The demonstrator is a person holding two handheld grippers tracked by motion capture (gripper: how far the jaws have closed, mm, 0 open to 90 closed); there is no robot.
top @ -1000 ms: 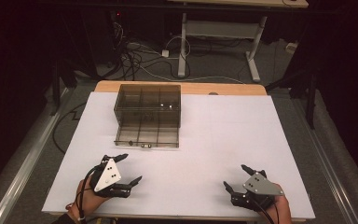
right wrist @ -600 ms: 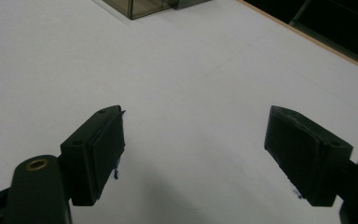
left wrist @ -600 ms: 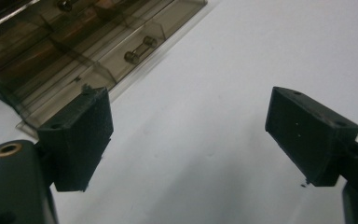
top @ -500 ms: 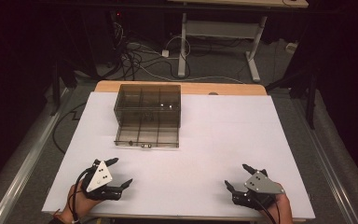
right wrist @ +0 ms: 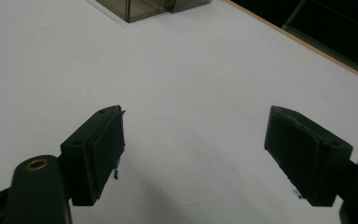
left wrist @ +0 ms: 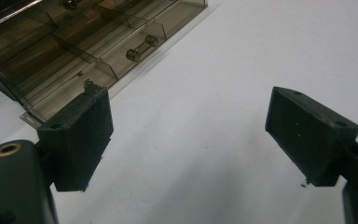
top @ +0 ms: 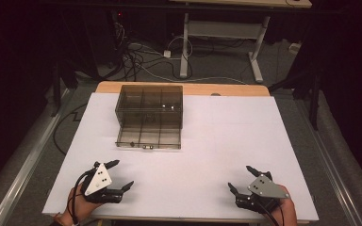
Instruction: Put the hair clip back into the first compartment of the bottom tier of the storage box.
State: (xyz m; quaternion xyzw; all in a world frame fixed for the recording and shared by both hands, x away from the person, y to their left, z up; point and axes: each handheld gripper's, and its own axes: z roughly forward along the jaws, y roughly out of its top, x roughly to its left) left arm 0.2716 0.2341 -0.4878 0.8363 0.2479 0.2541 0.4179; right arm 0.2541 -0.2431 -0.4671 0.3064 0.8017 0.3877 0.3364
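With both jaws spread wide and empty, our left hand-held gripper (top: 121,175) sits at the lower left of the high view and the right hand-held gripper (top: 242,179) at the lower right, each low over the white counter (top: 226,136). The smoky compartment box (top: 150,115) stands upper centre, a small metal part (left wrist: 141,47) in its front tray. We should approach straight, left first.

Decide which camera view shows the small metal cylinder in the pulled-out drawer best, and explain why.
The left gripper view: the metal cylinder appears large in a front compartment of the smoky plastic drawer box. The high view shows it as a tiny glint; the right gripper view catches just a box corner.
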